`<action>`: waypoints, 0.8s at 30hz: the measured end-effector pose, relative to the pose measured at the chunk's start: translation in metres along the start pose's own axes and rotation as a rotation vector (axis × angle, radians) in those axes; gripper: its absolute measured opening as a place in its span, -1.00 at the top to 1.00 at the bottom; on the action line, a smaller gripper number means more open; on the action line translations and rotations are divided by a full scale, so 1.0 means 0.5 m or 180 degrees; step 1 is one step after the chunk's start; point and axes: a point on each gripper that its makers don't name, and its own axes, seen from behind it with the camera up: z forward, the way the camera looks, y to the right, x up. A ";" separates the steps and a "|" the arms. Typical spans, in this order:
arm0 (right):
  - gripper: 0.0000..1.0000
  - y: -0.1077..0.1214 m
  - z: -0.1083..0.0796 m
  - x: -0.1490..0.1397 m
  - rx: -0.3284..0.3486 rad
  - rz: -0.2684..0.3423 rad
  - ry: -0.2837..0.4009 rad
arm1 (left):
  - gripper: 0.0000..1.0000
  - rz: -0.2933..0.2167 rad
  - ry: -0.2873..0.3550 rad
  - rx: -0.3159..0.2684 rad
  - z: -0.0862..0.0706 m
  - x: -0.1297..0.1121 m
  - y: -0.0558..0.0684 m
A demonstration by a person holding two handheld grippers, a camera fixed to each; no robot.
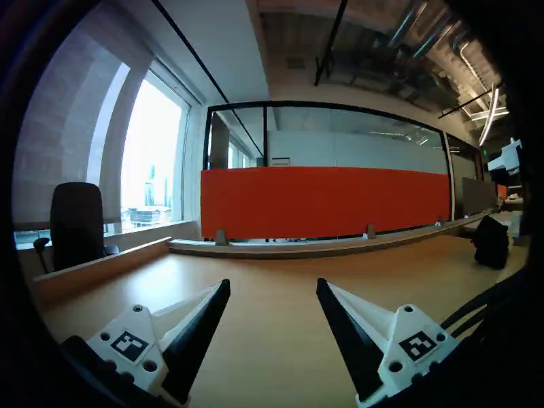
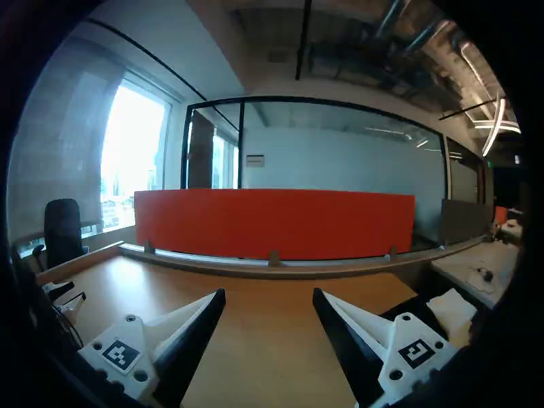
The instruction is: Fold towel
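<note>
- Towel (image 2: 452, 307) — best guess is the pale, creased sheet low on the right of the right gripper view, past the right end of the desk (image 2: 272, 353) and resting on something dark. Too small to be sure it is cloth.
- Left gripper (image 1: 272, 281): fingers spread wide, nothing between them, held low over bare wood.
- Right gripper (image 2: 268, 291): same — spread wide, empty, tips pointing across the desk toward the orange partition (image 2: 272, 224).
- Desk surface ahead of both tools is flat and bare, good ground for laying the cloth out.
- Dark bundle (image 1: 491, 241) sits at the far right of the desk in the left gripper view. Keep the fold area well apart from it.
- Step in hand, as I judge it: fetch and spread. Folding not yet begun.
- To do it well: take the pale sheet by two adjacent corners, one per gripper, pinching a single layer. Lay it flat mid-desk with edges square to the desk front, and pull out slack before any fold.
- Risk: a grab mid-cloth bunches it and hides the corners.
</note>
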 end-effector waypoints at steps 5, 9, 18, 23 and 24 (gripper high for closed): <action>-0.99 0.004 0.002 -0.006 -0.0007 -0.0009 0.0001 | -0.88 -0.0016 -0.0026 0.0009 0.001 -0.016 -0.002; -0.99 0.007 0.003 -0.008 -0.0010 -0.0001 -0.0005 | -0.88 -0.0023 -0.0066 0.0001 0.002 -0.024 0.001; -0.99 0.019 0.004 -0.011 -0.0029 -0.0009 -0.0006 | -0.88 -0.0020 -0.0092 0.0014 0.007 -0.031 0.002; -0.99 0.024 0.003 -0.017 -0.0037 0.0005 -0.0023 | -0.88 -0.0020 -0.0091 0.0015 0.008 -0.031 0.002; -0.99 0.024 0.003 -0.017 -0.0038 0.0005 -0.0024 | -0.88 -0.0020 -0.0091 0.0014 0.008 -0.031 0.002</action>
